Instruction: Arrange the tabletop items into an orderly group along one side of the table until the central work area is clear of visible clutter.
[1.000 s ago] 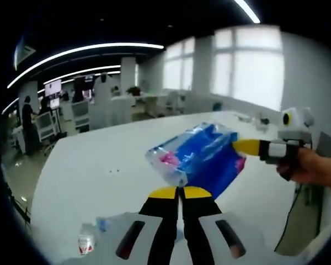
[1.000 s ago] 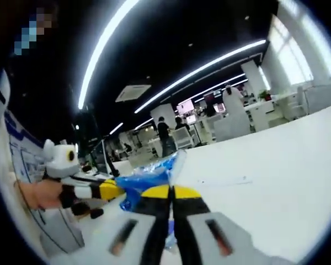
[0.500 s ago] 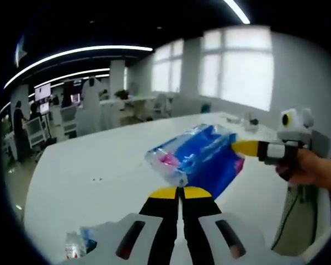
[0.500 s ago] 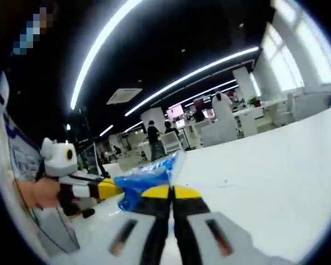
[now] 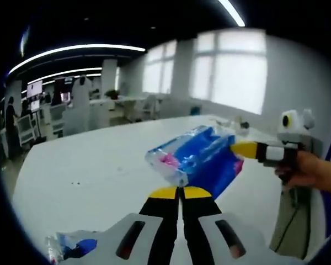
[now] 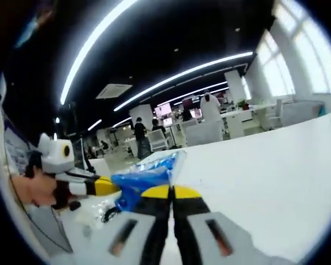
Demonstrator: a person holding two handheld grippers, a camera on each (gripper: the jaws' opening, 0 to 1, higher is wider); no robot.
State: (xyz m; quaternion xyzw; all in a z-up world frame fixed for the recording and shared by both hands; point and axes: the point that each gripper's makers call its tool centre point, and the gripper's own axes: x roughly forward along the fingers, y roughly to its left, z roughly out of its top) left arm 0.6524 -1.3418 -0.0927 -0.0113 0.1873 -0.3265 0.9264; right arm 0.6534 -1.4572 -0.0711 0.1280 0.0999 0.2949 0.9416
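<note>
A clear plastic packet [image 5: 197, 159] with blue and pink contents hangs in the air over the white table [image 5: 94, 171]. My left gripper [image 5: 180, 189] is shut on its near corner. My right gripper [image 5: 247, 148], held by a hand [image 5: 311, 168], enters from the right and pinches the packet's far end. In the right gripper view the same blue packet [image 6: 145, 178] stretches between my shut right gripper [image 6: 170, 189] and the left gripper [image 6: 102, 186], which comes in from the left.
A small plastic item with blue parts [image 5: 71, 248] lies on the table at the lower left. A dark cable [image 6: 106, 213] lies near the table edge. The wide tabletop [image 6: 265, 176] spreads ahead. Office desks and people stand far behind.
Both views have swung, so the room behind has shifted. The packet stays held between the two shut grippers, in the same place relative to them.
</note>
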